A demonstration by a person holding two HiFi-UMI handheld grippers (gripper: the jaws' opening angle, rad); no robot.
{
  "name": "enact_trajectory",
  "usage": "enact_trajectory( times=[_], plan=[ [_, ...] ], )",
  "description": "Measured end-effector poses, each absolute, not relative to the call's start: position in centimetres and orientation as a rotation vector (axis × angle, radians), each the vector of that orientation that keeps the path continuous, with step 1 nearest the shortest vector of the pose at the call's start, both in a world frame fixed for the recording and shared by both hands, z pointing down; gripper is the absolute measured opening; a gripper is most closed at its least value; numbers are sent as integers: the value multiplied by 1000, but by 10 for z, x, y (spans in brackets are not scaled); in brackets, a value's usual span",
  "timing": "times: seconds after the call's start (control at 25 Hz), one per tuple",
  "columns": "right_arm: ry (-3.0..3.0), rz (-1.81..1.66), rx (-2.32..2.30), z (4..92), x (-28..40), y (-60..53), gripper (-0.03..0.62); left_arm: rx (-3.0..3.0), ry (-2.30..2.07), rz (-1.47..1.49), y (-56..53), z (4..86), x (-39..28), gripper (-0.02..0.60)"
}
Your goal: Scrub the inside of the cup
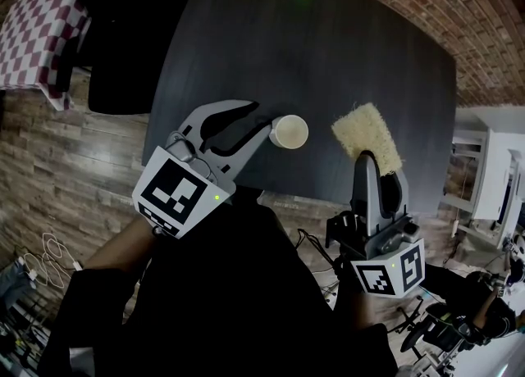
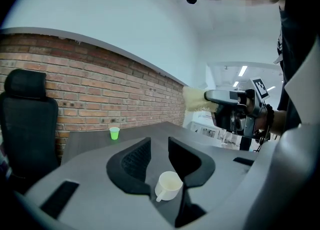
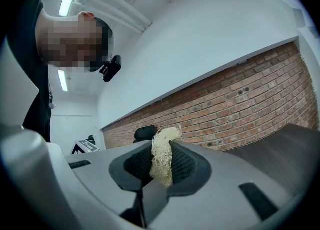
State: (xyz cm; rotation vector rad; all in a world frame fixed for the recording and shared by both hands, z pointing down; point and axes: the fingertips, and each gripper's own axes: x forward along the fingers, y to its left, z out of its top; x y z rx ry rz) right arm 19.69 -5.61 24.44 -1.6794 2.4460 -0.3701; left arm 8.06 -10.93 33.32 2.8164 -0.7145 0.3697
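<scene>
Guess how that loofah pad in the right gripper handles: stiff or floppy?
Likely fairly stiff: the loofah pad juts past the right gripper without drooping. Probably compressible too, since the jaws pinch its fibres thin. Its open weave suggests it's light.

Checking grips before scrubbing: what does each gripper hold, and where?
Left gripper pinches the cup at its handle side; right gripper clamps the sponge by one end.

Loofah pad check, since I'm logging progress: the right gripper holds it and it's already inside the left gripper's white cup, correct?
Not inside yet. The head view shows the loofah pad, held by the right gripper, beside the white cup and apart from it; the left gripper holds that cup.
</scene>
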Motion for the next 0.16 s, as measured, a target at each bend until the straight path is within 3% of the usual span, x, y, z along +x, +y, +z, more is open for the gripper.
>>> enact_trajectory(
  times=[0.16],
  plan=[
    [2447, -365, -1680, 243, 195, -54, 89, 2807, -707, 385, -109, 338, 79, 119]
  ],
)
